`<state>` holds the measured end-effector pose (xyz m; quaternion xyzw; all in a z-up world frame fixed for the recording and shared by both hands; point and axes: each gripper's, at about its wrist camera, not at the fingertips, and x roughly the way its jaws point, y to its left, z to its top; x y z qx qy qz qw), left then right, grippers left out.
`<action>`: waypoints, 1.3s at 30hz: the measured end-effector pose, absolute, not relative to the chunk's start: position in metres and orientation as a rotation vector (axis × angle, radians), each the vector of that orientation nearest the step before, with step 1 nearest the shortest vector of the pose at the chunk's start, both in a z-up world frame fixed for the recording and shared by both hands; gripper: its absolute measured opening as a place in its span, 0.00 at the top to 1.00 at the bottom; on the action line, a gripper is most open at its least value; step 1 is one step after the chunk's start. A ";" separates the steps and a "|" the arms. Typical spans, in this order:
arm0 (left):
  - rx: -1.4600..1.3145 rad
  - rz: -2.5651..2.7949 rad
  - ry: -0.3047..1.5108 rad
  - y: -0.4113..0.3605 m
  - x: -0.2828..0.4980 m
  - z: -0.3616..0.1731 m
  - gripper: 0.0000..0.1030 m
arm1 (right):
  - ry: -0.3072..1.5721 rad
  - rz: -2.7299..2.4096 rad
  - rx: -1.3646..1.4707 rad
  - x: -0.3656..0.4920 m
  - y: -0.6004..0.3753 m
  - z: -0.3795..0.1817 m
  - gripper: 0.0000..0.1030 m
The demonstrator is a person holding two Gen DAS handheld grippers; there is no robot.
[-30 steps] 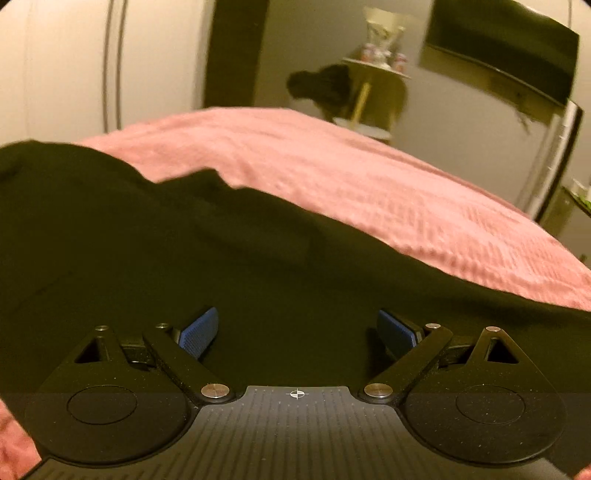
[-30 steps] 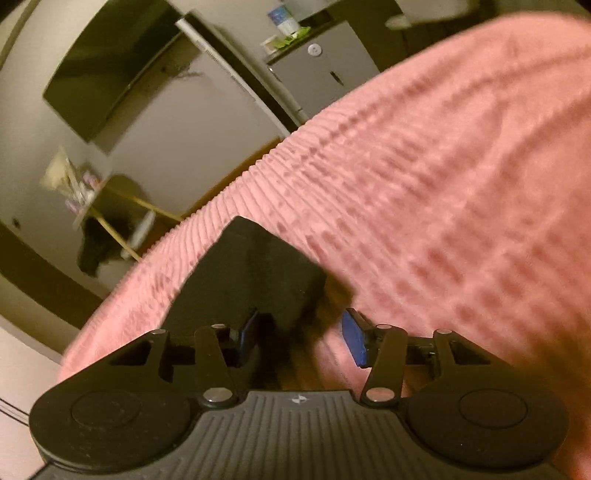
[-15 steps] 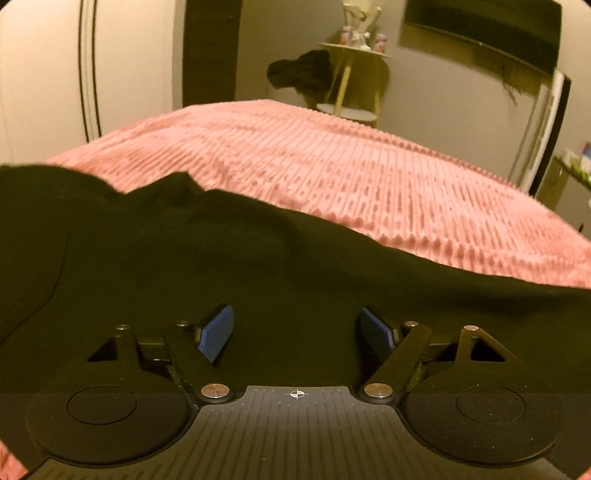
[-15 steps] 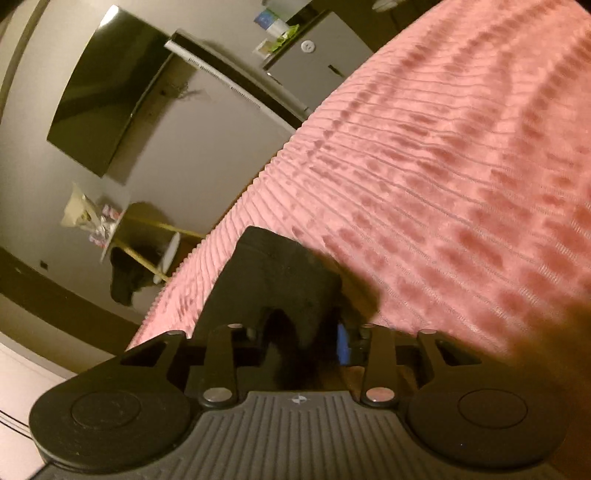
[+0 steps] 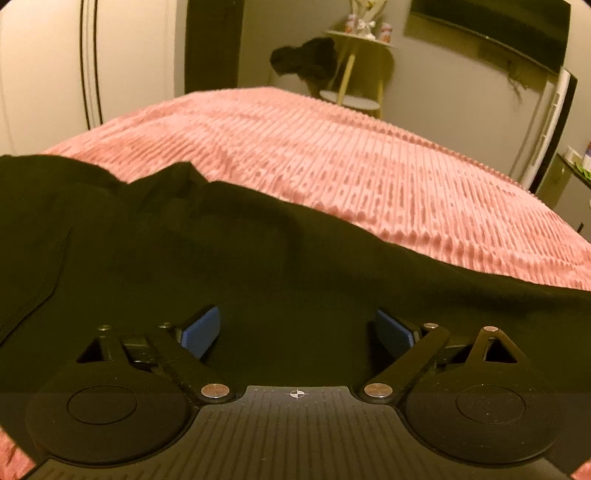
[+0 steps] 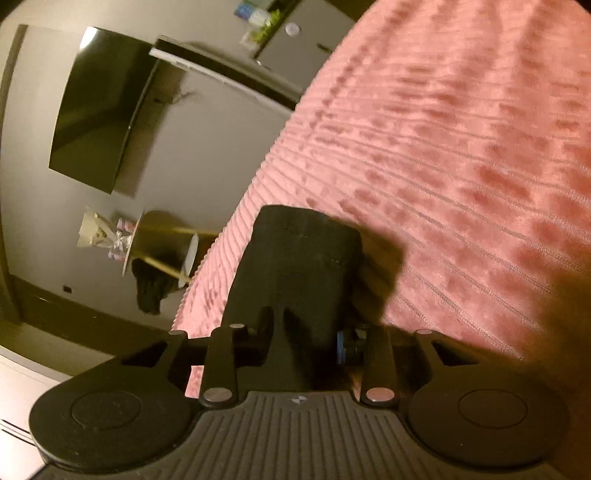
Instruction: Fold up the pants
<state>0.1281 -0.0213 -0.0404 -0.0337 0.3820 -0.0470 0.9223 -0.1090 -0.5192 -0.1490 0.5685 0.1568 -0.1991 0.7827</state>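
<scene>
Black pants (image 5: 184, 251) lie spread on a pink ribbed bedspread (image 5: 369, 158). My left gripper (image 5: 297, 332) is open, its blue pads (image 5: 201, 330) wide apart just above the black cloth. In the right wrist view my right gripper (image 6: 304, 341) is shut on the hemmed end of a pants leg (image 6: 299, 251), which sticks out forward past the fingers and lifts off the bedspread (image 6: 461, 147). Only a sliver of the right blue pad (image 6: 341, 349) shows.
A round side table (image 5: 354, 66) with small items and a dark cloth draped on it stands past the bed's far edge. A dark wall screen (image 5: 491, 29) hangs at the upper right. A grey cabinet (image 6: 303, 40) stands beyond the bed in the right wrist view.
My right gripper has closed on the end of the pants leg and raised it slightly. My left gripper stayed open and shifted a little over the cloth.
</scene>
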 end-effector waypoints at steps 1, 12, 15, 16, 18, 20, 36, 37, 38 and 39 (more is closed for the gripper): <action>-0.073 -0.096 0.797 -0.019 0.126 -0.038 0.08 | 0.336 -0.431 1.224 -0.108 -0.519 -0.149 0.69; -0.171 -0.116 0.797 0.034 0.080 -0.008 0.06 | 0.250 -0.373 1.278 -0.112 -0.521 -0.134 0.93; -0.195 -0.098 0.791 0.046 0.072 -0.011 0.06 | 0.253 -0.394 1.267 -0.111 -0.518 -0.128 0.93; -0.209 -0.090 0.787 0.050 0.070 -0.011 0.06 | 0.253 -0.400 1.247 -0.110 -0.516 -0.122 0.94; -0.244 -0.074 0.782 0.056 0.070 -0.012 0.06 | 0.249 -0.402 1.180 -0.104 -0.507 -0.106 0.94; -0.281 -0.068 0.758 0.060 0.070 -0.013 0.06 | 0.248 -0.392 1.045 -0.094 -0.486 -0.075 0.94; -0.345 -0.144 0.727 0.067 0.065 -0.021 0.06 | 0.784 0.347 0.188 -0.005 -0.143 -0.088 0.42; -0.344 -0.154 0.727 0.067 0.064 -0.021 0.06 | 0.787 0.356 0.184 -0.009 -0.145 -0.088 0.42; -0.341 -0.168 0.726 0.066 0.063 -0.021 0.06 | 0.774 0.353 0.199 -0.012 -0.153 -0.084 0.42; -0.338 -0.185 0.721 0.065 0.063 -0.021 0.06 | 0.751 0.335 0.235 -0.015 -0.164 -0.079 0.41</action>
